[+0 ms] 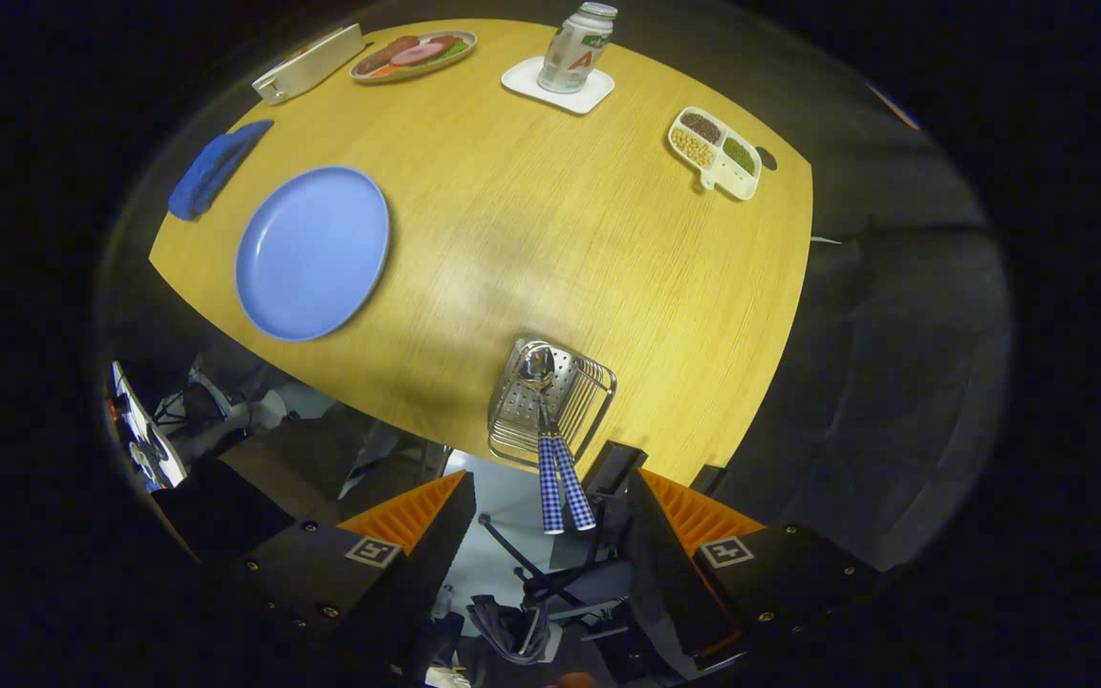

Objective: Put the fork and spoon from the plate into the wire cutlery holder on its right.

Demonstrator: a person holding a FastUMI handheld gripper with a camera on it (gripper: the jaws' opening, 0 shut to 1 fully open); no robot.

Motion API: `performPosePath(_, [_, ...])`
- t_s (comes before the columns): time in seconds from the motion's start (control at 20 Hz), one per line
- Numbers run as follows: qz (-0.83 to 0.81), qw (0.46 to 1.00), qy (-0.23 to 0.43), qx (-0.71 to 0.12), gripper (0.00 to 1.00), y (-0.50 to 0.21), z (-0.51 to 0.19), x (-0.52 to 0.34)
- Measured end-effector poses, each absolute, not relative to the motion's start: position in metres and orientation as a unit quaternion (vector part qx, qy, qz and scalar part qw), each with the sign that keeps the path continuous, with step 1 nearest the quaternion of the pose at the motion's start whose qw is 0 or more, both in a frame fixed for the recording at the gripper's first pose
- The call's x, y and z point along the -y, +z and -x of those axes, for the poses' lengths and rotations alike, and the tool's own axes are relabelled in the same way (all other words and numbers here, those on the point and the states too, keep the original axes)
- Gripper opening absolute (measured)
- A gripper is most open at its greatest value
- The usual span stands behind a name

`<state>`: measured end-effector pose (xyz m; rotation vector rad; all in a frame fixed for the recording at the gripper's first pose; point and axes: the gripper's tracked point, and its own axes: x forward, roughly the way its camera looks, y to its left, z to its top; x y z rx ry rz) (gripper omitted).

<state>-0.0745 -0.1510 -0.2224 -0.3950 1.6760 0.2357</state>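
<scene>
The wire cutlery holder (pixel 550 401) stands at the near edge of the wooden table (pixel 560 239), just ahead of my fingers. A spoon (pixel 539 368) and a second utensil stand in it, their blue-and-white checked handles (pixel 562 483) sticking up toward me between my fingers. Only the spoon's bowl is plain; the other head is hidden behind it. The blue plate (pixel 313 251) lies bare to the holder's left. My gripper (pixel 550 521) hangs above the holder, open, with a wide gap either side of the handles and touching neither.
A folded blue cloth (pixel 213 170) lies left of the plate. Across the table sit a white box (pixel 310 63), a plate of food (pixel 414 54), a bottle on a white coaster (pixel 576 48) and a divided dish of beans (pixel 715 151). Below the table edge stands a tripod (pixel 550 573).
</scene>
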Motion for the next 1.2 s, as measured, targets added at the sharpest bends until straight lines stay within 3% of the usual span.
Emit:
performPosePath(0.35, [0.081,0.757,0.077,-0.644,0.97,-0.211,0.077,0.101])
performPosePath(0.55, [0.034,0.871,0.045,-0.488,0.97,-0.179,0.04,0.069])
performPosePath(0.75, [0.023,0.956,0.028,-0.293,0.97,-0.102,0.008,0.055])
performPosePath(0.95, [0.008,0.987,0.002,-0.16,0.97,-0.047,-0.004,0.05])
performPosePath(1.2, [0.001,0.995,0.004,-0.098,0.97,-0.017,-0.009,0.032])
